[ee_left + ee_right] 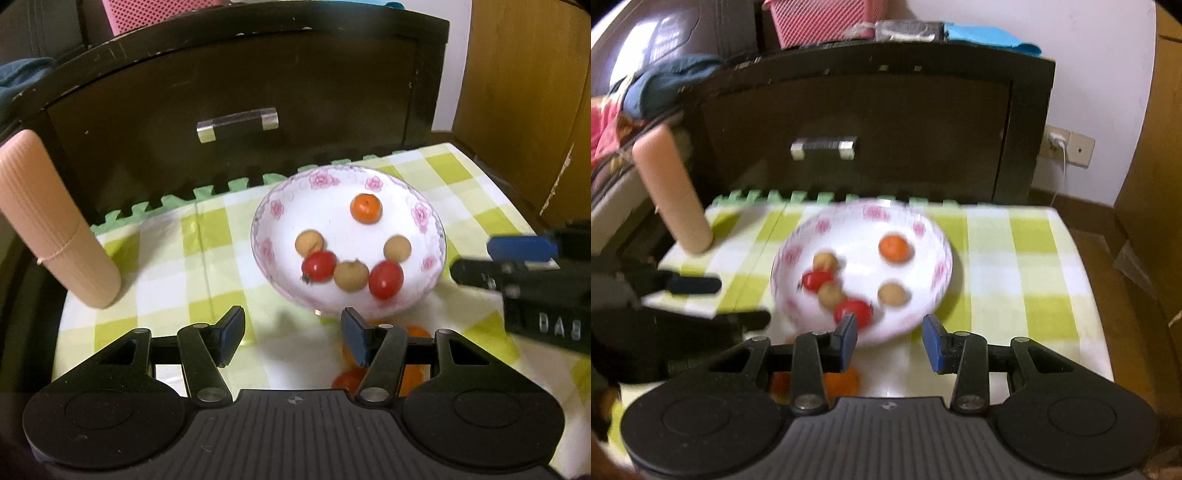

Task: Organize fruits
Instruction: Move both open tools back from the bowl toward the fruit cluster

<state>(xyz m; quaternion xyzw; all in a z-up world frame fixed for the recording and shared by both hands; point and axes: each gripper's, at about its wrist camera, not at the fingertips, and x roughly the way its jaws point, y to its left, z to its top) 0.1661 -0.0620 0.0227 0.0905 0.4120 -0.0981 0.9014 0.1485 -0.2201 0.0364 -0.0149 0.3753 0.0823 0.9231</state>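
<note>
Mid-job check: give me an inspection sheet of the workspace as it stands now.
Surface: green-and-white checked cloth over a table.
Job's things: floral bowl holds one orange fruit, two red tomatoes, three tan fruits; more orange fruit on the cloth before the bowl.
Clutter: pink ribbed cylinder leaning at the left edge.
Grippers: left gripper open, empty; right gripper open, empty.
Cables: white plug and cord at wall socket.
Surroundings: dark drawer cabinet, pink basket on top.
</note>
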